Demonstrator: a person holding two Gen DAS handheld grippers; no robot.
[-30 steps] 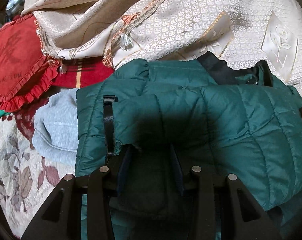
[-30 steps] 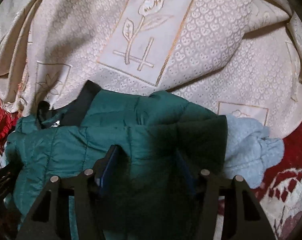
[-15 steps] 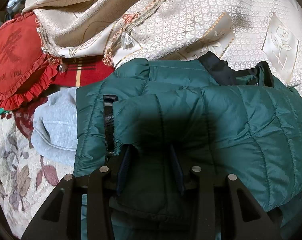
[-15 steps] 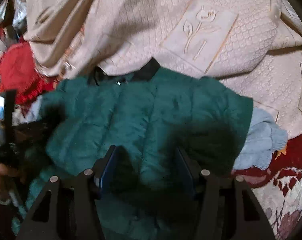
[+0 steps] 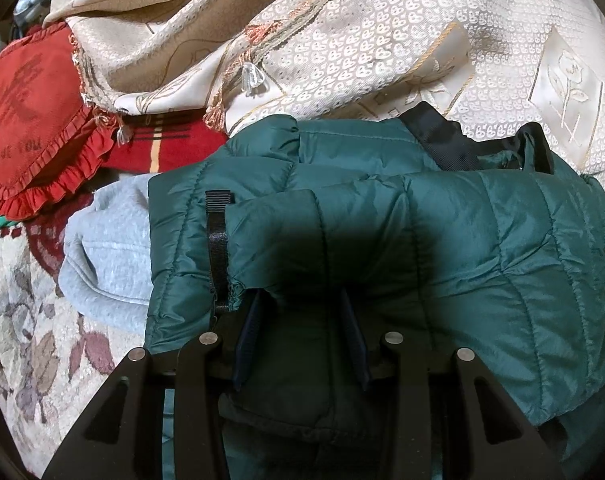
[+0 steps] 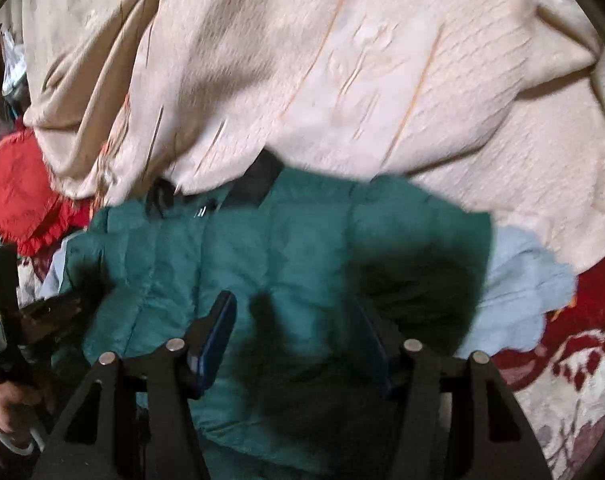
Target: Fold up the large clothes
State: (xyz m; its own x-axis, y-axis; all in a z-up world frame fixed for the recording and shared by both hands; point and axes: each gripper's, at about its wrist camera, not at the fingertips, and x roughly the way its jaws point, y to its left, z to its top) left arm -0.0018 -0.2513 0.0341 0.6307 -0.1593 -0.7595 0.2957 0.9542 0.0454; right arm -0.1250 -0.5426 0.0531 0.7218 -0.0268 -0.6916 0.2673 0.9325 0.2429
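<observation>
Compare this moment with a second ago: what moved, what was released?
The right hand-held gripper has just been opening, its jaws now off the green puffer jacket, and has backed away. The left hand-held gripper stays clamped on the jacket's folded edge; the grey garment is unchanged.

A: any way in around the green puffer jacket [image 5: 422, 240]?
B: barely. Cream bedspread [image 5: 342, 40] crowds its far edge, grey sweatshirt [image 5: 106, 256] jammed alongside, red pillow [image 5: 26, 120] beyond. Floral blanket [image 5: 30, 340] is open.
</observation>
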